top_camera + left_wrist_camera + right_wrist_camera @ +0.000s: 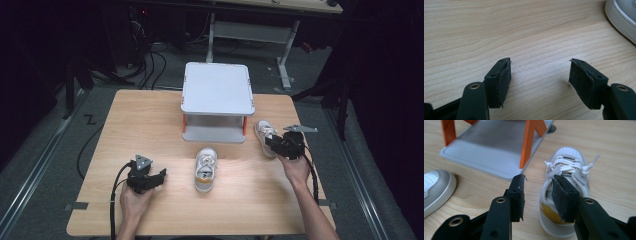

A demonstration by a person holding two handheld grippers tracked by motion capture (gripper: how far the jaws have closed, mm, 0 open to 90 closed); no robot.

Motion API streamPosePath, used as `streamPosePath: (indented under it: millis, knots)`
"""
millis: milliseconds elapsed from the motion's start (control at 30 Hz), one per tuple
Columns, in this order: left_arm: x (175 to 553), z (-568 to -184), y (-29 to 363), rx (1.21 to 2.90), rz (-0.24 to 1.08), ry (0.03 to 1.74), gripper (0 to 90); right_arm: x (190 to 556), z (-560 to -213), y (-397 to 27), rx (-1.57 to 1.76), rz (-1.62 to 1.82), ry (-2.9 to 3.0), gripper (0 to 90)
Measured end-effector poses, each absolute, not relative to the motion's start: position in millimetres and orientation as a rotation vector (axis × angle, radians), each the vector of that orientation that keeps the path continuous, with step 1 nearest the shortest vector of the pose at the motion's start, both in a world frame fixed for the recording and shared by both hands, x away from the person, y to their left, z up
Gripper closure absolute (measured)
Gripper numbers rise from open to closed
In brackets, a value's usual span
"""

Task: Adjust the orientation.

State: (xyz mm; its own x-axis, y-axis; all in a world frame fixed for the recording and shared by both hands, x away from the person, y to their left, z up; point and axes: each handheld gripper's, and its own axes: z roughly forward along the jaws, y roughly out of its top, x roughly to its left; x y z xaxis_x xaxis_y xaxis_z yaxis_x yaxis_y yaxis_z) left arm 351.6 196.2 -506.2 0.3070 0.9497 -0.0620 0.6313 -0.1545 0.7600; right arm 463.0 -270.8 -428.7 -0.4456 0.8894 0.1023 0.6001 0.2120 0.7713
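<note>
We held the right gripper (537,195) over the heel of the right-hand shoe (564,192), which stood on the table (150,120) just beside the 2-tier grey shelf (217,90); its jaws stood apart, one inside the collar, not pressing. The left gripper (540,80) rested open above bare wood, near the other shoe (205,169).

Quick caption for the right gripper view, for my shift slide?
Right gripper poised over the heel of a white sneaker beside the grey shelf, jaws apart and not yet gripping.

White shoe (564,192) — yellow heel; orange-legged grey rack (499,155).
</note>
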Motion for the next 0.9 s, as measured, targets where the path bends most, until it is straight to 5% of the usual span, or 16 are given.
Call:
streamPosePath:
  millis: [900]
  knots:
    - [351.9, -506.3, 196.6, 1.869, 0.571, 1.408, 33.5, 494.4, -438.0, -241.1, 1.527, 0.853, 2.192, 74.2]
